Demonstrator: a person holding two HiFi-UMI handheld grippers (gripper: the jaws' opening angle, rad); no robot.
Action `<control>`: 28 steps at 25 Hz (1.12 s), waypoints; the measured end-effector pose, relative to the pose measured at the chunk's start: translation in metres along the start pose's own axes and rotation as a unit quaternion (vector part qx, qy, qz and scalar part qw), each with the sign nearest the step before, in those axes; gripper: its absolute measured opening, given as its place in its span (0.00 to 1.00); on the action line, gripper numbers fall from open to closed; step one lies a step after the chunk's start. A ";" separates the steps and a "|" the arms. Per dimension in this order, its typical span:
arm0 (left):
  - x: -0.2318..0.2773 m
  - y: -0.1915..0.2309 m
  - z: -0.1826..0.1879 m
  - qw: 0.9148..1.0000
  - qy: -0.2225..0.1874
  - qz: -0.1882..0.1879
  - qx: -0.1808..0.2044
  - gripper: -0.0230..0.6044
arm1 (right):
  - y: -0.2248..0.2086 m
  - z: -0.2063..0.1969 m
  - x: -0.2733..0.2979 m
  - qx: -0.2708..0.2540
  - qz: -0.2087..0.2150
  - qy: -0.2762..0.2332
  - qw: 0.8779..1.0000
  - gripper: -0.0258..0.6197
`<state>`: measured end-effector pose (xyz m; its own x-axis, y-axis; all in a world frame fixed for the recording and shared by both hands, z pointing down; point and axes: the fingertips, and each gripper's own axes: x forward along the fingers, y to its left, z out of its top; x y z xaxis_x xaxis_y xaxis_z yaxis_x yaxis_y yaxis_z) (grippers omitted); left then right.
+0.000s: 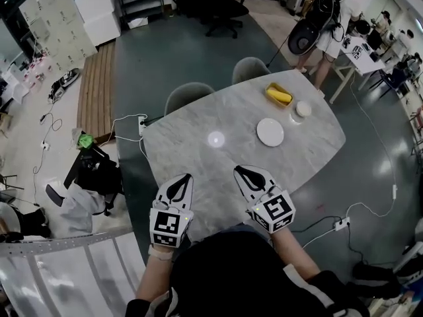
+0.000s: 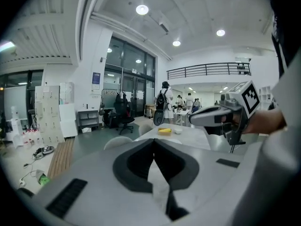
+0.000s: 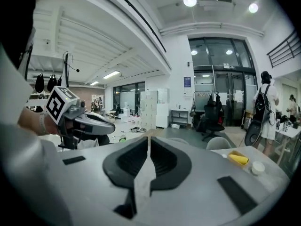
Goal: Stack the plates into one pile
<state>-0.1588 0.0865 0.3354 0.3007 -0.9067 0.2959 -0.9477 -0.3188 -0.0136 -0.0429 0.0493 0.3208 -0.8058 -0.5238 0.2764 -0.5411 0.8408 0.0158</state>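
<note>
Plates lie well ahead of both tools on the marble desk [image 1: 192, 154]. A white plate [image 1: 269, 132] sits flat on the far half, beyond the right tool [image 1: 238, 170] and off to its right. A small white dish [image 1: 303, 108] rests farther out again, just past the plate's far right edge, and the two are not stacked. Next to that dish, farther still from the tools, a yellow tray [image 1: 279, 95] holds something yellow. The left tool [image 1: 185, 176] and the right tool are held side by side above the near edge of the desk, apart from each other, and both point out across the marble toward the plates. In the left gripper view the left tool is clenched: its dark jaws meet at their tips with nothing between them, and the right tool shows off to its right in the person's hand [image 2: 265, 122]. In the right gripper view the right tool is likewise clenched and empty, its jaws touching along their tips. The left tool appears to its left, and the yellow tray and white dish show small, ahead and to its right. Two grey chairs [image 1: 188, 96] are tucked in at the far side of the desk, beyond the left tool. A person with a backpack [image 1: 334, 18] stands past the far right corner.
</note>
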 end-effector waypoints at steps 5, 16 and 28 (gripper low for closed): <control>-0.016 -0.001 0.011 0.999 -0.026 -0.007 0.026 0.05 | 0.020 0.014 -0.002 -0.038 0.000 -0.016 0.999 0.09; -0.026 0.006 0.012 0.998 -0.046 -0.003 0.033 0.05 | 0.035 0.013 -0.005 -0.071 -0.009 -0.033 0.997 0.09; -0.021 0.004 0.004 0.999 -0.035 0.004 0.026 0.05 | 0.025 -0.004 -0.002 -0.043 -0.015 -0.008 0.999 0.09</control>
<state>-0.1679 0.1028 0.3251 0.3017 -0.9259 0.2275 -0.9439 -0.3236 -0.0653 -0.0539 0.0714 0.3244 -0.7932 -0.5513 0.2585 -0.5440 0.8324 0.1060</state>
